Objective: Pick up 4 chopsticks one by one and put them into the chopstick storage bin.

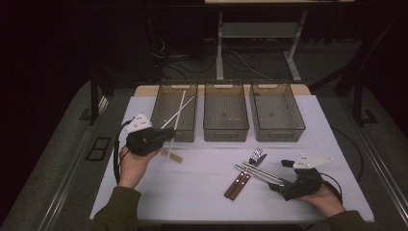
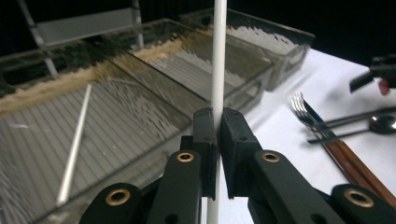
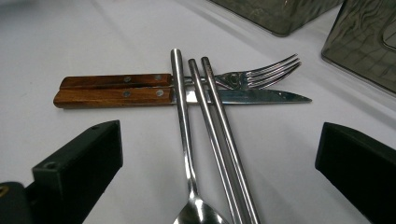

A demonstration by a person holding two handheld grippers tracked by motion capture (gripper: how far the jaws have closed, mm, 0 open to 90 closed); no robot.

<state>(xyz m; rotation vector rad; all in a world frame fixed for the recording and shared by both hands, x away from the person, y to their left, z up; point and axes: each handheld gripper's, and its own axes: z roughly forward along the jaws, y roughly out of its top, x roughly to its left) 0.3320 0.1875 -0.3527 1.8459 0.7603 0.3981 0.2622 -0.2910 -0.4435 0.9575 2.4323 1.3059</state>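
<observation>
My left gripper (image 1: 171, 132) (image 2: 218, 121) is shut on a thin white stick (image 1: 182, 103) (image 2: 218, 56), held at the front of the left bin (image 1: 159, 103) (image 2: 28, 102). A second white stick (image 1: 190, 101) (image 2: 74, 149) lies in that bin. My right gripper (image 1: 280, 175) (image 3: 219, 140) stands open low over the table, its jaws wide apart around a spoon (image 3: 184, 140) and two metal chopsticks (image 1: 262, 173) (image 3: 217, 126). These lie across a wooden-handled fork (image 1: 257, 154) (image 3: 266, 72) and knife (image 3: 261, 96).
A middle bin (image 1: 226, 127) and a right bin (image 1: 276, 130) stand beside the left one along the back of the white table (image 1: 202, 192). A small tan piece (image 1: 174, 156) lies just right of my left hand. Dark floor and cables lie beyond.
</observation>
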